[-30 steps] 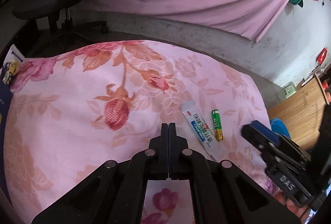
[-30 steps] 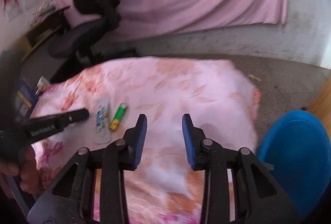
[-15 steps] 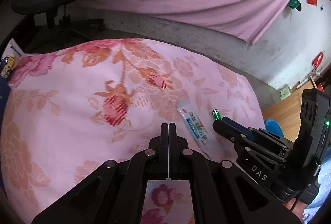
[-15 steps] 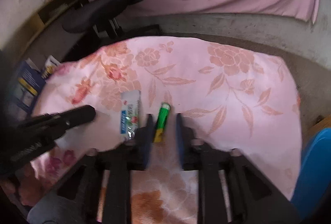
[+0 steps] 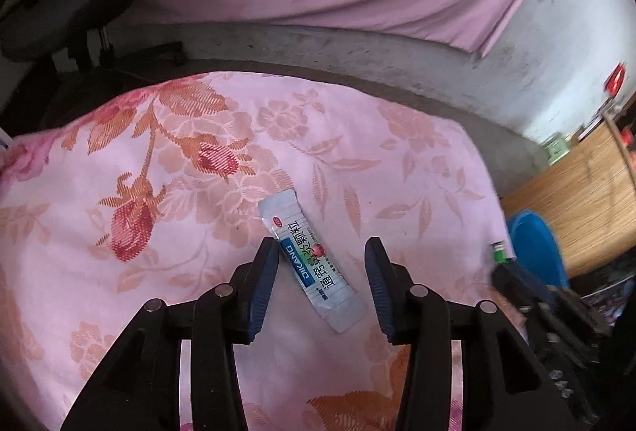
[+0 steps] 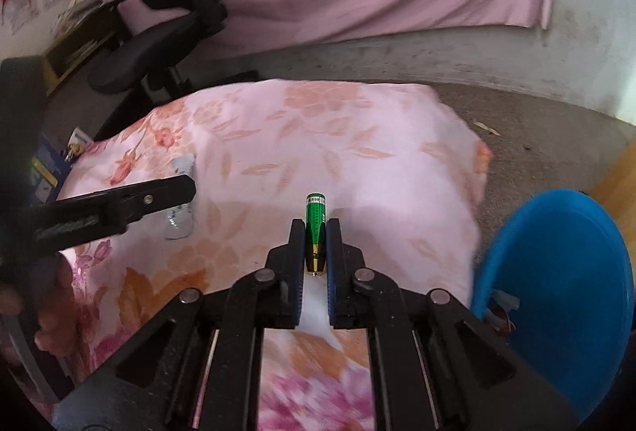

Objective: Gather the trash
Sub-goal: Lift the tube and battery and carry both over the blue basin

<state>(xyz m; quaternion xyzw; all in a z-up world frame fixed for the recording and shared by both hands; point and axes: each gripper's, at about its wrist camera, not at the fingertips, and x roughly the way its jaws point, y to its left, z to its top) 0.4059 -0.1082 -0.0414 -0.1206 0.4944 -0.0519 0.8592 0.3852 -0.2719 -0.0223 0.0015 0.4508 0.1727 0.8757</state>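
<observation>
Since a moment ago my right gripper [image 6: 316, 232] closes on the battery [image 6: 315, 220] and lifts it; my left gripper [image 5: 320, 264] now opens wide around the sachet [image 5: 308, 260], lying flat on the tabletop [image 5: 159, 232]. It looks light, soft, slippery; I take its middle.

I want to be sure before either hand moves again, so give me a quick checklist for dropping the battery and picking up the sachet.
1. Battery clamped between the right gripper jaws: ok.
2. Grip depth on battery: ok, most of its length sits between the jaws, green end poking out.
3. Blue bin within view to the right of the right gripper: ok.
4. Left gripper jaws open: ok.
5. Sachet lying between the left jaws: ok, flat on the floral cloth, slanted across the gap.
6. Left jaws low enough to pinch the sachet: cannot tell.
</observation>
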